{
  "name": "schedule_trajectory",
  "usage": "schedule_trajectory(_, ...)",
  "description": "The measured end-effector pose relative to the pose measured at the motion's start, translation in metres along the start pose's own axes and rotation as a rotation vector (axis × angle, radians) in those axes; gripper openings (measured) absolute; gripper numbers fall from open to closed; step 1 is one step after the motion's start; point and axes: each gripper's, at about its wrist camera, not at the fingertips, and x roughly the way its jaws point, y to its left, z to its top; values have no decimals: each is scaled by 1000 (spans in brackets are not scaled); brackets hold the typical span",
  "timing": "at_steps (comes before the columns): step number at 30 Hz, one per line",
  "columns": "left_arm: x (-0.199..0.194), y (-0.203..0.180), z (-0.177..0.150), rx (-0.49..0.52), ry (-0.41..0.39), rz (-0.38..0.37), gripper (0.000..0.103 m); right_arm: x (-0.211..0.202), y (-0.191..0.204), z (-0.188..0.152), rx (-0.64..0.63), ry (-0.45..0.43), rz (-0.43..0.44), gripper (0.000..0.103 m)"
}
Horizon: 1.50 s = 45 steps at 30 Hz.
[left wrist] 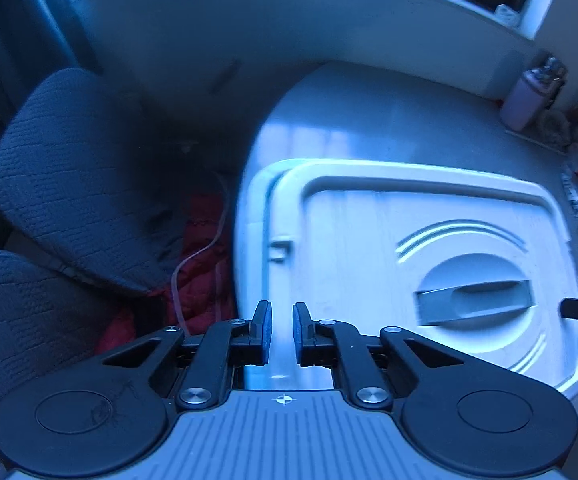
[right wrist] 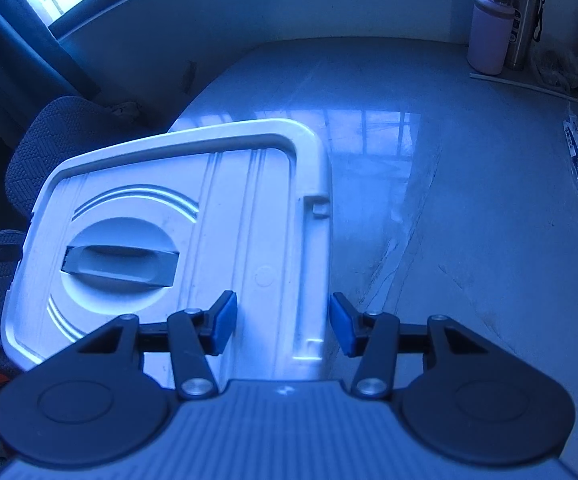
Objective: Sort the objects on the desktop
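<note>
A white plastic storage box with its lid (left wrist: 369, 240) on sits on the grey desk (left wrist: 369, 120); the lid has a grey recessed handle (left wrist: 473, 300). My left gripper (left wrist: 281, 332) hovers over the box's left edge, jaws a narrow gap apart with nothing between them. In the right wrist view the same lid (right wrist: 225, 208) and handle (right wrist: 121, 264) show. My right gripper (right wrist: 283, 326) is open, its jaws straddling the lid's right rim without touching it.
A pink bottle (right wrist: 489, 36) and a steel flask (right wrist: 525, 20) stand at the desk's far right, with packets and clutter (right wrist: 577, 160) along the right edge. A dark fabric chair (left wrist: 73, 184) stands left of the desk, red cloth (left wrist: 201, 264) below.
</note>
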Motion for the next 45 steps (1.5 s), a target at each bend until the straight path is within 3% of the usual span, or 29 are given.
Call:
schedule_trajectory(3, 3, 5, -1, -16, 10, -2, 25, 1, -3, -3, 17, -18, 12, 51)
schedule_trajectory(6, 3, 0, 0, 1, 10, 15, 25, 0, -6, -3, 39, -26, 26, 50)
schedule_trajectory(7, 4, -1, 1, 2, 10, 22, 26, -1, -6, -3, 43, -30, 20, 44)
schedule_trajectory(16, 2, 7, -1, -44, 20, -7, 26, -1, -9, -2, 51, -18, 32, 44)
schedule_trajectory(28, 0, 14, -4, -102, -11, -33, 14, -1, -2, -2, 30, -30, 35, 44)
schedule_trajectory(31, -4, 17, -3, -145, -10, -222, 15, 2, -1, -1, 38, -22, 66, 36)
schedule_trajectory(32, -5, 13, -3, -129, -17, -217, 15, 2, 1, 0, 32, -20, 64, 35)
schedule_trajectory(36, 0, 6, -1, -86, -27, -76, 15, 5, 9, 5, 7, -21, 31, 33)
schedule_trajectory(38, -1, 11, -1, -109, -26, -80, 15, 6, 10, 6, 9, -27, 25, 33)
schedule_trajectory(45, 3, 15, -3, -90, -5, 13, 23, 7, 12, 6, -7, -27, 10, 33)
